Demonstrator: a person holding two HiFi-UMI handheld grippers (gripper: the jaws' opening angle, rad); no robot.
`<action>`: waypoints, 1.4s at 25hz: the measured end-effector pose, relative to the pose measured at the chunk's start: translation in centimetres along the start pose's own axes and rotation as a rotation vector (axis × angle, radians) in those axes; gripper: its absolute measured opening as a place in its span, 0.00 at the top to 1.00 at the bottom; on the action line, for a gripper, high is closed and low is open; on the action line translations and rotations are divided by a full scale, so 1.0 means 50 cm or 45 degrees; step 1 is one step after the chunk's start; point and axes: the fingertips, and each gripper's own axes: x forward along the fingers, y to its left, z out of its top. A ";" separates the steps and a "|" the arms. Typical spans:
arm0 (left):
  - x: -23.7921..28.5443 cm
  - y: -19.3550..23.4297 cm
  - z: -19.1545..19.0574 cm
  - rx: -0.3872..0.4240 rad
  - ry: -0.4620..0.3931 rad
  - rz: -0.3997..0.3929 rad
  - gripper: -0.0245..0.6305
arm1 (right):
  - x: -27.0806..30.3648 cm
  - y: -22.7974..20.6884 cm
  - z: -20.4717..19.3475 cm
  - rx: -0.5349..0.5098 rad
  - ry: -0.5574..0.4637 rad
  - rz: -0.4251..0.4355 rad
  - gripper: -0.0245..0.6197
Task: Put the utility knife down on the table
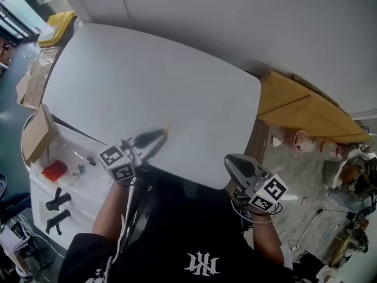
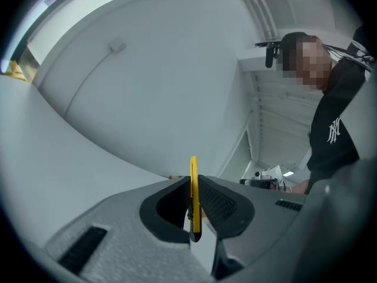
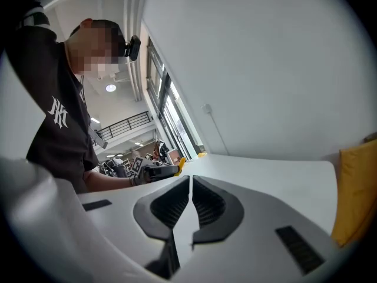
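A thin yellow utility knife [image 2: 193,193] stands edge-on, clamped between the dark pads of my left gripper [image 2: 194,184]. In the head view the left gripper [image 1: 158,137] hovers over the near edge of the white table [image 1: 147,75], and the knife's yellow tip [image 1: 166,128] pokes out past its jaws. My right gripper [image 1: 231,160] hangs off the table's near right corner, its jaws shut with nothing between them [image 3: 190,187]. The right gripper view also shows the left gripper [image 3: 154,171] with the knife [image 3: 177,164] above the tabletop.
A cardboard box [image 1: 38,134] stands left of the table, above a white shelf [image 1: 82,184] holding a red item [image 1: 54,170] and black handles [image 1: 58,200]. A yellow tray [image 1: 56,27] sits at the far left corner. A wooden bench [image 1: 306,108] runs along the right.
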 end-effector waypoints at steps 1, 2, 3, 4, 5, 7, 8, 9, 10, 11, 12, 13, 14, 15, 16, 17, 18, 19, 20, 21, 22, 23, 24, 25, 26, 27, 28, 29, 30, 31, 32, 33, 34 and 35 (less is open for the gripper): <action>0.015 0.021 0.001 0.005 -0.001 0.031 0.90 | 0.014 -0.020 -0.002 0.018 0.010 0.035 0.95; 0.031 0.040 0.002 0.009 -0.003 0.059 0.90 | 0.029 -0.041 -0.002 0.034 0.018 0.075 0.95; 0.045 0.057 0.003 0.015 0.000 0.087 0.90 | 0.044 -0.061 -0.003 0.045 0.026 0.113 0.95; 0.058 0.073 0.001 0.028 0.013 0.116 0.90 | 0.061 -0.078 -0.004 0.050 0.036 0.151 0.95; 0.069 0.088 -0.002 0.047 0.028 0.145 0.90 | 0.078 -0.095 -0.006 0.050 0.045 0.189 0.95; 0.092 0.109 -0.001 0.079 0.036 0.195 0.90 | 0.114 -0.125 -0.010 0.030 0.060 0.269 0.95; 0.101 0.122 -0.004 0.094 0.045 0.221 0.90 | 0.132 -0.142 -0.013 0.018 0.063 0.305 0.95; 0.108 0.141 -0.014 0.118 0.074 0.255 0.90 | 0.150 -0.160 -0.017 0.008 0.060 0.336 0.95; 0.113 0.164 -0.028 0.150 0.109 0.292 0.90 | 0.166 -0.179 -0.022 0.004 0.054 0.362 0.95; 0.118 0.186 -0.040 0.187 0.137 0.326 0.90 | 0.182 -0.200 -0.028 0.004 0.048 0.382 0.95; 0.124 0.209 -0.049 0.225 0.153 0.354 0.90 | 0.198 -0.221 -0.035 0.006 0.043 0.397 0.95; 0.130 0.230 -0.057 0.256 0.165 0.377 0.90 | 0.213 -0.241 -0.043 0.010 0.040 0.408 0.95; 0.133 0.253 -0.068 0.280 0.191 0.407 0.90 | 0.228 -0.259 -0.051 0.014 0.037 0.418 0.95; 0.132 0.278 -0.083 0.300 0.246 0.453 0.90 | 0.242 -0.275 -0.059 0.018 0.033 0.428 0.95; 0.126 0.304 -0.102 0.318 0.322 0.508 0.90 | 0.254 -0.288 -0.068 0.024 0.029 0.438 0.95; 0.120 0.329 -0.119 0.339 0.397 0.563 0.90 | 0.264 -0.300 -0.076 0.030 0.026 0.447 0.95; 0.114 0.350 -0.132 0.364 0.457 0.609 0.90 | 0.272 -0.308 -0.085 0.038 0.025 0.454 0.95; 0.107 0.369 -0.142 0.393 0.510 0.648 0.90 | 0.280 -0.314 -0.094 0.047 0.023 0.460 0.95; 0.099 0.386 -0.152 0.423 0.561 0.682 0.90 | 0.288 -0.318 -0.103 0.058 0.019 0.462 0.95; 0.092 0.402 -0.162 0.452 0.610 0.711 0.90 | 0.295 -0.321 -0.111 0.066 0.015 0.462 0.95; 0.086 0.417 -0.171 0.481 0.654 0.737 0.90 | 0.301 -0.323 -0.119 0.070 0.010 0.464 0.95; 0.082 0.431 -0.180 0.508 0.694 0.761 0.90 | 0.305 -0.326 -0.124 0.067 0.004 0.468 0.95; 0.079 0.444 -0.187 0.533 0.729 0.782 0.90 | 0.308 -0.328 -0.128 0.061 -0.003 0.475 0.95; 0.077 0.454 -0.193 0.552 0.761 0.801 0.90 | 0.309 -0.328 -0.130 0.056 -0.011 0.482 0.95; 0.074 0.462 -0.198 0.564 0.795 0.818 0.90 | 0.310 -0.328 -0.132 0.054 -0.017 0.487 0.95; 0.071 0.469 -0.203 0.573 0.831 0.837 0.90 | 0.310 -0.328 -0.134 0.054 -0.022 0.492 0.95; 0.069 0.477 -0.208 0.579 0.868 0.859 0.90 | 0.309 -0.328 -0.136 0.056 -0.026 0.495 0.95; 0.067 0.486 -0.214 0.584 0.902 0.882 0.90 | 0.308 -0.328 -0.137 0.059 -0.031 0.495 0.95; 0.067 0.494 -0.218 0.589 0.929 0.899 0.90 | 0.307 -0.327 -0.136 0.061 -0.037 0.494 0.95; 0.067 0.500 -0.222 0.591 0.946 0.908 0.90 | 0.305 -0.324 -0.134 0.059 -0.044 0.495 0.95; 0.067 0.504 -0.225 0.592 0.958 0.910 0.90 | 0.303 -0.319 -0.134 0.054 -0.050 0.500 0.95; 0.065 0.507 -0.228 0.596 0.974 0.912 0.90 | 0.301 -0.315 -0.135 0.048 -0.054 0.509 0.95; 0.062 0.511 -0.229 0.605 0.995 0.917 0.90 | 0.301 -0.311 -0.139 0.045 -0.053 0.515 0.95; 0.059 0.514 -0.231 0.618 1.020 0.925 0.90 | 0.302 -0.310 -0.144 0.047 -0.052 0.518 0.95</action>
